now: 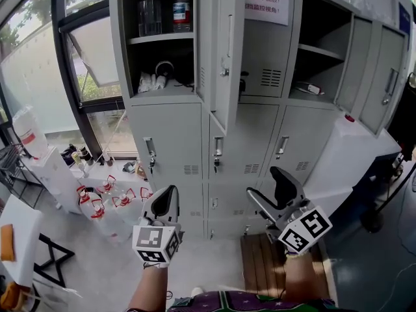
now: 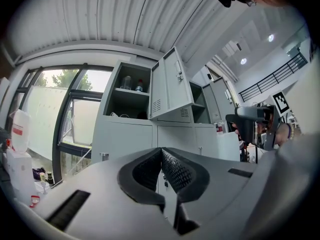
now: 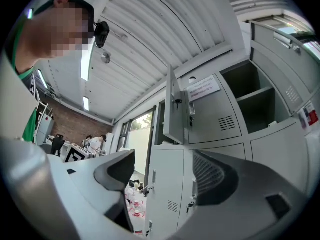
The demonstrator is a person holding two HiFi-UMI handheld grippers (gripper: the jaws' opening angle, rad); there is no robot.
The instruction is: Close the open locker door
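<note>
Two grippers hang low before the lockers [image 1: 170, 149]: the left gripper [image 1: 168, 199] closed tight and empty, the right gripper [image 1: 268, 188] wide apart. The open door [image 1: 224, 41] juts from the top row, above both. Reaching seems the step in hand; next, lift one gripper to the door's face and push it shut over the bottles [image 1: 151, 13]. Floor jugs [image 1: 91, 204] sit well below its swing.

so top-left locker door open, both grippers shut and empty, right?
Not quite. The right gripper is open, jaws apart in the right gripper view; only the left gripper is shut. Both are empty, and the top-left locker door is open.
</note>
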